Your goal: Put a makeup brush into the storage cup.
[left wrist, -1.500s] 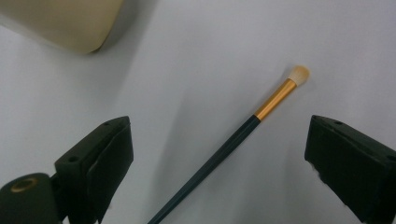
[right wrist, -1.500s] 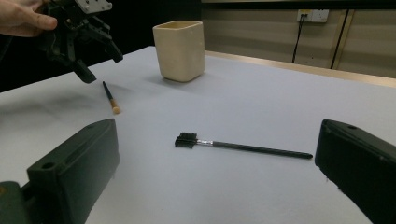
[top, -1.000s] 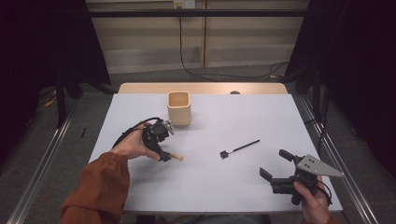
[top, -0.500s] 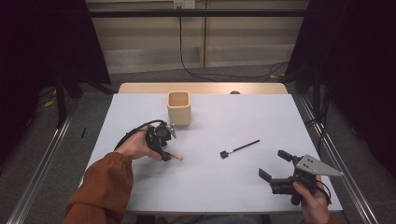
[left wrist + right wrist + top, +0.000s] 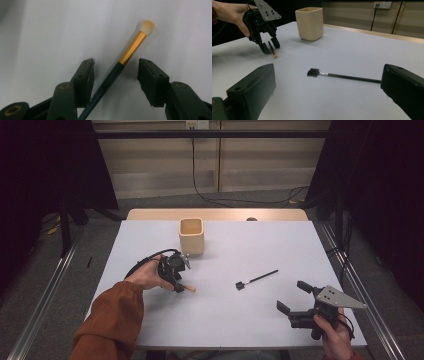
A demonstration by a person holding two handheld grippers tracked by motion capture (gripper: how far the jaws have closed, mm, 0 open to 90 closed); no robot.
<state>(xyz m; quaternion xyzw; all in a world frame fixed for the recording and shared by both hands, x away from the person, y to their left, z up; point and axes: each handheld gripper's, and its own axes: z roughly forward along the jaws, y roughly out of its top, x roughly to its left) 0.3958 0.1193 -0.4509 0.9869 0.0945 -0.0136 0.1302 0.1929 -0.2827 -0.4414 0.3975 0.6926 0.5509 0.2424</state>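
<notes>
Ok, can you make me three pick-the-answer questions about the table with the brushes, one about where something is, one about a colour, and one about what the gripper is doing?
1. Where does the black-handled brush lie?
A. inside the cup
B. flat on the table, between the two grippers
C. on the floor

2. What colour is the band on the soft-tipped brush?
A. gold
B. red
C. green

3. How does the left gripper stand with the soft-tipped brush?
A. clamped tight on its bristles
B. far away from it
C. jaws on either side of its handle, not yet pressing

Answers:
1. B, the high view shows it lying on the white table, right of the cup.
2. A, the left gripper view shows a gold band below the pale tip.
3. C, gaps show between both jaws and the handle; the jaws have just been closing.
</notes>
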